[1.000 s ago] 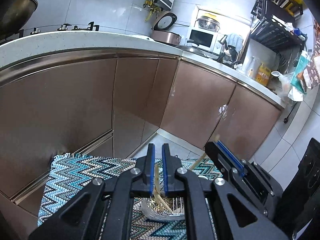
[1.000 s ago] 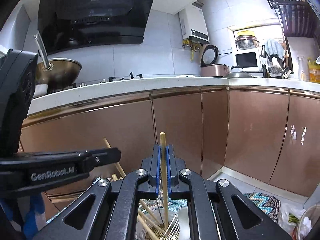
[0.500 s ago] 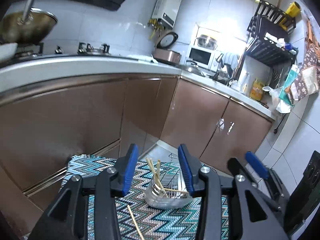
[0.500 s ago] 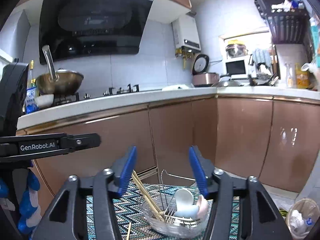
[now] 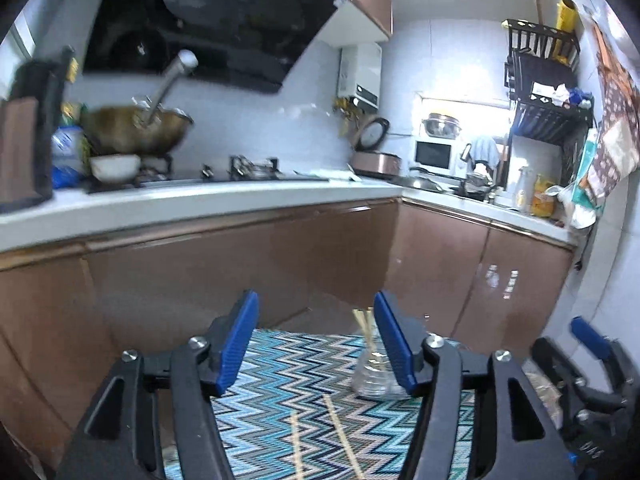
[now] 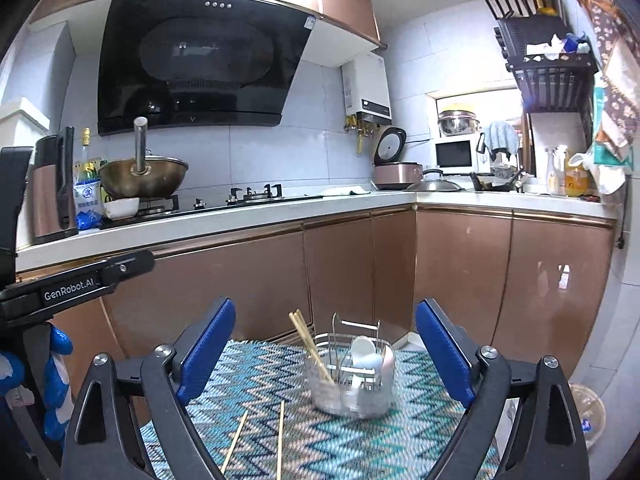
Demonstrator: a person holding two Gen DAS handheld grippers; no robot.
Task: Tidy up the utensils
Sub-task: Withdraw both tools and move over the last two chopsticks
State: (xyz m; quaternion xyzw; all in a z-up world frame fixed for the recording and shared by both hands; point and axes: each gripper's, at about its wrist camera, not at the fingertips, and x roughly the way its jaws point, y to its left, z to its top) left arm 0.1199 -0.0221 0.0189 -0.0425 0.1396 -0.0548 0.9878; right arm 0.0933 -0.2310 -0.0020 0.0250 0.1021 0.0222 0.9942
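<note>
Right wrist only, spoons [image 6: 366,354] (in holder [image 6: 352,390])

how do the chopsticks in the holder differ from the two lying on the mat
The chopsticks in the holder stand tilted, leaning left, with their lower ends inside the clear utensil holder; the loose chopsticks lie flat on the zigzag mat.
The ones in the holder sit close together as a bunch; the loose ones lie apart, nearer the camera, between the fingers of the open right gripper.
Both sets look like plain light wooden sticks.
</note>
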